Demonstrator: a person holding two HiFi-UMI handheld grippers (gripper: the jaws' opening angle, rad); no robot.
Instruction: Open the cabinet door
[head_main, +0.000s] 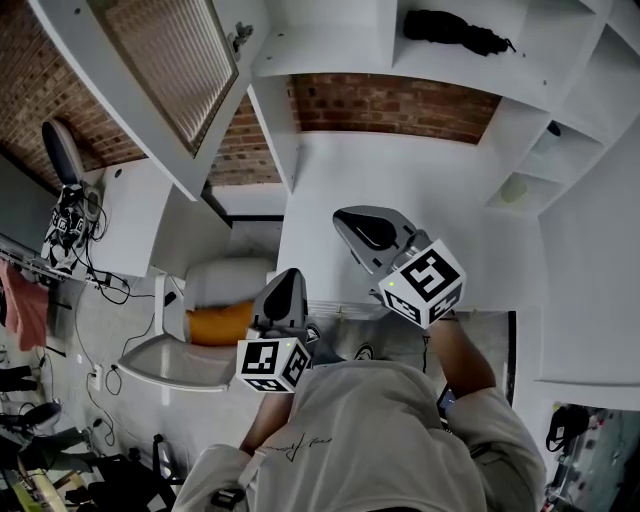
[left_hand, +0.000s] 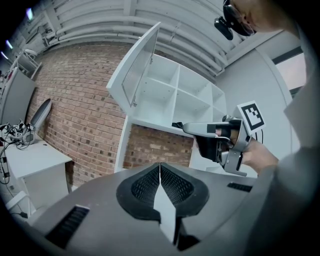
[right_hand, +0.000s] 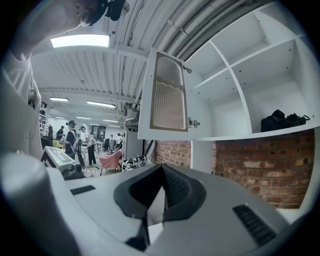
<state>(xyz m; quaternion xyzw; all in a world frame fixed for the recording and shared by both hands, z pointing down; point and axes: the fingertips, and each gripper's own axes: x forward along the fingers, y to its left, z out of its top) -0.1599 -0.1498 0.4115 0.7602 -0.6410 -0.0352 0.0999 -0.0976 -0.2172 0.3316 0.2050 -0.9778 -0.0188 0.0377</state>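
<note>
The cabinet door (right_hand: 169, 95) hangs swung wide, above and ahead of the right gripper (right_hand: 160, 172), whose jaws are closed and empty.

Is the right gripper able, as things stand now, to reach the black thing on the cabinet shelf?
Probably yes. The cabinet door is swung aside, and nothing stands between the right gripper and the black thing on the shelf. It lies higher than the gripper, whose jaws are shut.
</note>
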